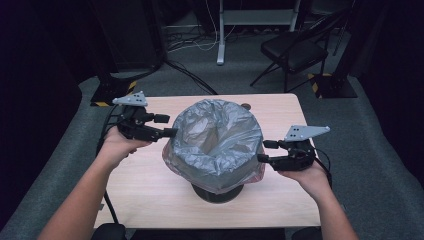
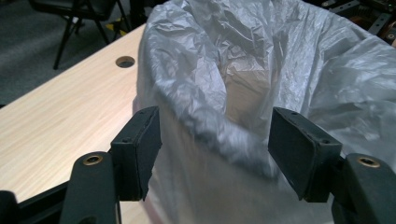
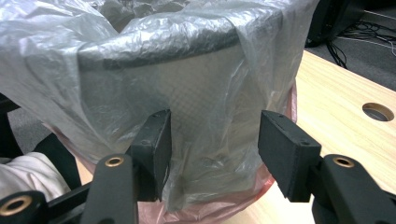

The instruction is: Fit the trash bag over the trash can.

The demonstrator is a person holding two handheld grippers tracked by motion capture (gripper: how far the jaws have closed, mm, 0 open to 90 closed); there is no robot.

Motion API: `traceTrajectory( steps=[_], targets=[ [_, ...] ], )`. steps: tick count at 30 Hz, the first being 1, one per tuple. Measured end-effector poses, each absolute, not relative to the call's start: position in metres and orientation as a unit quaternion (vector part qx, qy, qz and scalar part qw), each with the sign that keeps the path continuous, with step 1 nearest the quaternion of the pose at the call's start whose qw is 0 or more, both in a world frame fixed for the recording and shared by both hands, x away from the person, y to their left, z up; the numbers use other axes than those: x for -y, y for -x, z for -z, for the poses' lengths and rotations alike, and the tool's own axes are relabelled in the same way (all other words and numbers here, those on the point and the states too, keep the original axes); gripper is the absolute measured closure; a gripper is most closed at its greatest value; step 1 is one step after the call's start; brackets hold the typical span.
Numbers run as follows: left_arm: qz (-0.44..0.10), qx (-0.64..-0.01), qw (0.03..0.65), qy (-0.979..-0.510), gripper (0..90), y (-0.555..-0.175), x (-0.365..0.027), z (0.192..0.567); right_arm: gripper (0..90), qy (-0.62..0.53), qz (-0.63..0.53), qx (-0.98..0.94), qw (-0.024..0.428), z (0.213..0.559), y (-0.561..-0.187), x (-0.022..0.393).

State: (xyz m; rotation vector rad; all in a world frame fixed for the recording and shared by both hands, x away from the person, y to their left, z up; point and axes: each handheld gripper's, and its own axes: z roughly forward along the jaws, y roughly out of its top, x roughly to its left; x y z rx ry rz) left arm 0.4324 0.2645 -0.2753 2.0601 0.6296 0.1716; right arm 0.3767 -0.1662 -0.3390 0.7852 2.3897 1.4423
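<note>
A round black bin (image 1: pixel 218 192) stands mid-table, lined with a crinkled translucent grey bag (image 1: pixel 217 140) folded over its rim; a pinkish bag edge (image 3: pixel 210 211) peeks out lower down. My left gripper (image 1: pixel 167 125) is at the bin's left side, level with the rim, jaws apart. In the left gripper view the gripper (image 2: pixel 215 149) faces the bag's fold (image 2: pixel 224 60), and its pads do not press on the plastic. My right gripper (image 1: pixel 266 151) is at the bin's right side. In the right gripper view the gripper (image 3: pixel 215 149) stands open before the draped bag (image 3: pixel 187 93), just under the bin's rim (image 3: pixel 177 46).
The light wooden table (image 1: pixel 150 190) has a round cable hole (image 1: pixel 245 105) behind the bin. Beyond the table on the grey carpet are a black folding chair (image 1: pixel 295 50), a white desk leg (image 1: pixel 220 30) and loose cables.
</note>
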Motion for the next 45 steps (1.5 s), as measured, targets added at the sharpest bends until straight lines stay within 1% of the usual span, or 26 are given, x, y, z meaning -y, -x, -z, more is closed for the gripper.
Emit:
traceTrajectory(
  steps=[3, 4, 6, 9, 12, 21, 27, 37, 40, 45],
  targets=[
    [-0.071, -0.256, 0.457, -0.849, 34.4, -0.436, -0.254, 0.281, 44.0, -0.267, -0.492, -0.820, 0.120, 0.340, -0.379, 0.164],
    [-0.074, -0.259, 0.453, -0.850, 33.1, -0.437, -0.253, 0.283, 44.1, -0.265, -0.493, -0.820, 0.118, 0.340, -0.380, 0.164],
    [-0.072, -0.263, 0.452, -0.850, 33.4, -0.439, -0.253, 0.285, 44.7, -0.262, -0.496, -0.820, 0.113, 0.341, -0.381, 0.165],
    [-0.055, -0.269, 0.454, -0.848, 34.8, -0.441, -0.253, 0.288, 45.1, -0.261, -0.499, -0.820, 0.104, 0.342, -0.383, 0.165],
    [-0.064, -0.269, 0.442, -0.853, 35.2, -0.438, -0.254, 0.289, 45.5, -0.258, -0.505, -0.819, 0.093, 0.342, -0.386, 0.162],
    [-0.075, -0.284, 0.437, -0.850, 37.0, -0.436, -0.278, 0.289, 44.7, -0.246, -0.501, -0.824, 0.097, 0.342, -0.387, 0.136],
    [-0.082, -0.287, 0.426, -0.854, 40.6, -0.434, -0.291, 0.290, 44.1, -0.235, -0.506, -0.825, 0.086, 0.343, -0.390, 0.119],
    [-0.080, -0.298, 0.424, -0.851, 40.5, -0.427, -0.310, 0.292, 43.2, -0.226, -0.504, -0.831, 0.066, 0.342, -0.393, 0.100],
    [-0.080, -0.303, 0.425, -0.849, 40.3, -0.426, -0.313, 0.293, 41.5, -0.227, -0.507, -0.829, 0.057, 0.343, -0.395, 0.096],
    [-0.087, -0.303, 0.421, -0.851, 40.0, -0.425, -0.315, 0.293, 41.6, -0.224, -0.514, -0.826, 0.058, 0.345, -0.394, 0.093]
  ],
)
